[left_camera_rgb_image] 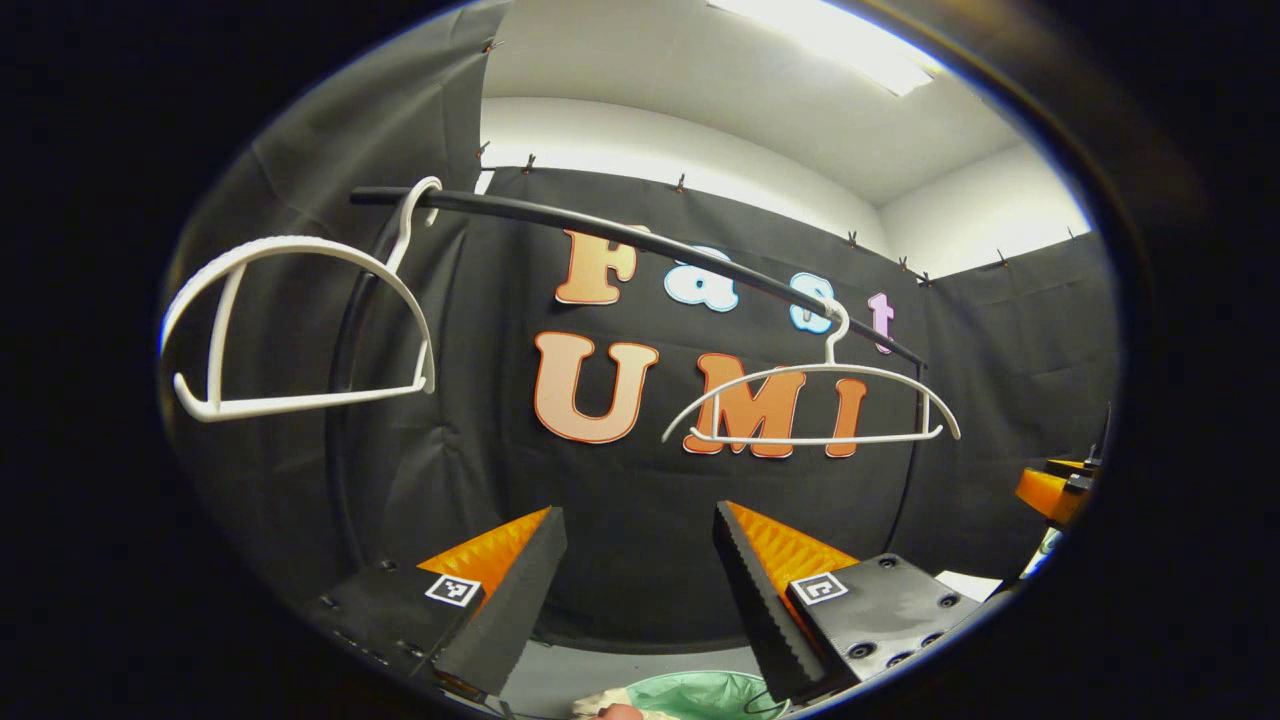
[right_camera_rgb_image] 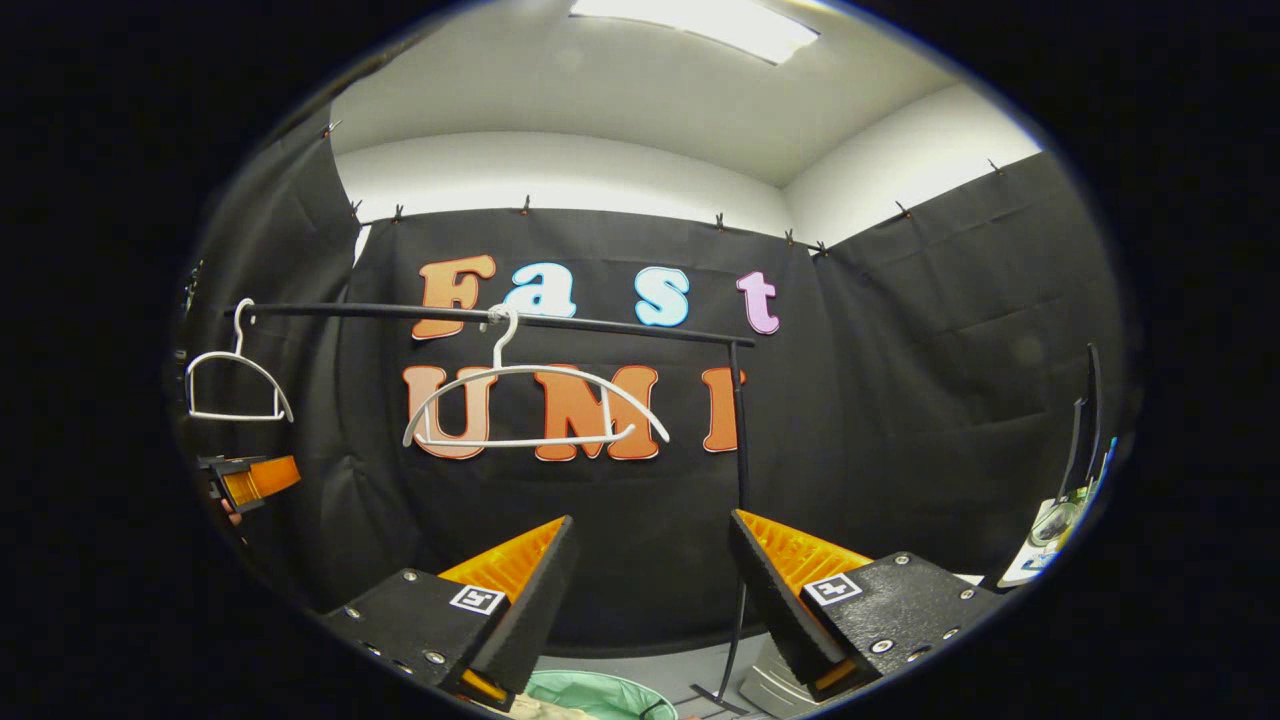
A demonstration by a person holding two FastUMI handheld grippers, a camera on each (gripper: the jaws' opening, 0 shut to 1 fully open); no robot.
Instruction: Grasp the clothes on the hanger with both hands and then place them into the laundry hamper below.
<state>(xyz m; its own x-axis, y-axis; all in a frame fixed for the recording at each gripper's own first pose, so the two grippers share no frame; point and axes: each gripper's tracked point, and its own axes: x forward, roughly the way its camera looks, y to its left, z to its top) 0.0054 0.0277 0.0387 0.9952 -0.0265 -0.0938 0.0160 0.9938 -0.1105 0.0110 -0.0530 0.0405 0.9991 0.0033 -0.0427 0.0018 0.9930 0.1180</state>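
Two bare white hangers hang from a black rail: one hanger at the left, the other hanger at the right. In the right gripper view the same hangers hang on the rail. My left gripper is open, nothing between its fingers. My right gripper is open too and holds nothing. The green-lined hamper lies below, with pale cloth at its rim. The hamper also peeks between the right gripper's fingers. The other gripper shows at the far left.
The rail's upright post stands on a foot on the grey floor. An orange and black gripper part sits at the right edge. A stand with some gear is at the far right.
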